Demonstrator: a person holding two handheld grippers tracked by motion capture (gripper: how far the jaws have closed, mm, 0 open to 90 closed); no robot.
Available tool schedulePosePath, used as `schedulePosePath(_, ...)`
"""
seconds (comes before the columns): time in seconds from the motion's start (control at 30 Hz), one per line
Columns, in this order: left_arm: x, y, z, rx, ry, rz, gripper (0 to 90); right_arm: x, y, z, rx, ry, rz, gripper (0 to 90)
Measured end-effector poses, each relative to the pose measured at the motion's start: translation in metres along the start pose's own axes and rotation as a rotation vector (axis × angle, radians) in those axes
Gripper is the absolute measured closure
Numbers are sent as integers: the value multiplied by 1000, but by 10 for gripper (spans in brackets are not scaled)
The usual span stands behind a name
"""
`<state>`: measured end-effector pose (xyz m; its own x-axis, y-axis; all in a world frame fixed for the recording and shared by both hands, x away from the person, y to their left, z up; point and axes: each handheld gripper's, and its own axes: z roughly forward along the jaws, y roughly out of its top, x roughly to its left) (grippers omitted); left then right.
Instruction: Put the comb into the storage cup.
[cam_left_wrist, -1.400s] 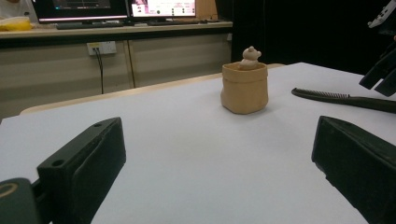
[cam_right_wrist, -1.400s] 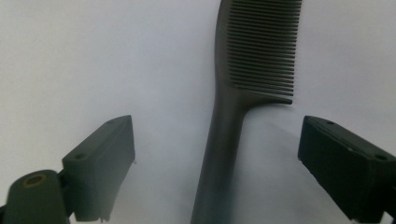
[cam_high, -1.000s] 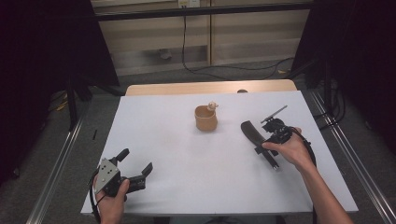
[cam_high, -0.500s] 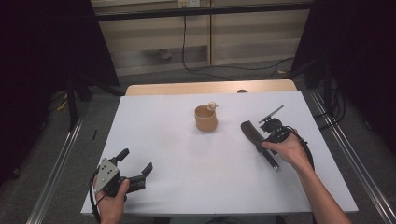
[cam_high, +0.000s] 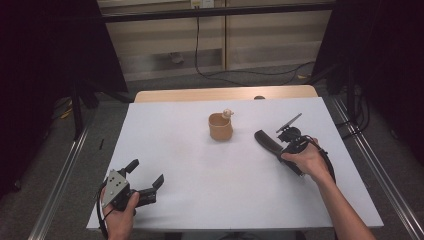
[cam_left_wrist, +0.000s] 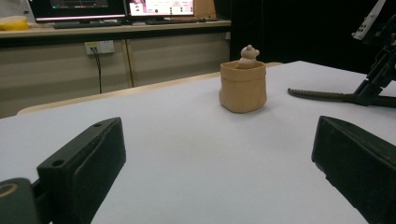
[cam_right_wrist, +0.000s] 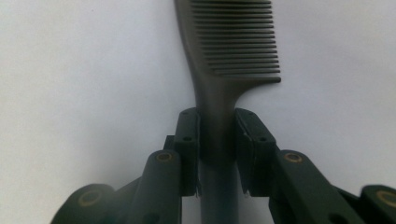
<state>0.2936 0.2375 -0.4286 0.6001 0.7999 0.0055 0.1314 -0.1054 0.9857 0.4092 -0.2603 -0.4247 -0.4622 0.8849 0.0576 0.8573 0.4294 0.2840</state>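
Note:
A dark comb (cam_high: 266, 141) lies on the white table (cam_high: 200, 165) at the right, teeth end toward the tan cup. My right gripper (cam_high: 289, 150) is shut on its handle; in the right gripper view both jaws press the handle of the comb (cam_right_wrist: 224, 70) just below the teeth. A tan cup (cam_high: 220, 127) with a small figure (cam_high: 227, 113) on its rim stands upright at the table's middle back, also the cup (cam_left_wrist: 243, 86) in the left gripper view. My left gripper (cam_high: 146, 173) rests open near the front left corner, nothing between its jaws.
A wooden tabletop edge (cam_high: 225, 94) shows beyond the white sheet. Metal rails (cam_high: 60, 190) run along both sides on the floor. A cable (cam_high: 200, 55) hangs at the back wall. Bare white surface lies between the two grippers.
The right hand has shifted slightly with the comb's handle between the jaws. The left gripper and the cup have stayed put.

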Motion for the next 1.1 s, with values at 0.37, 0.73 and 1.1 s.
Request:
schedulePosePath(0.37, 1, 0, 0, 1, 3, 1, 31, 0, -1, -1, -14, -2, 9, 732)
schedulePosePath(0.73, 2, -1, 0, 8, 4, 6, 30, -4, -6, -9, -85, 46, 27, 732)
schedulePosePath(1.1, 1, -1, 0, 9, 4, 7, 31, -7, -17, -16, -178, 77, 27, 732)
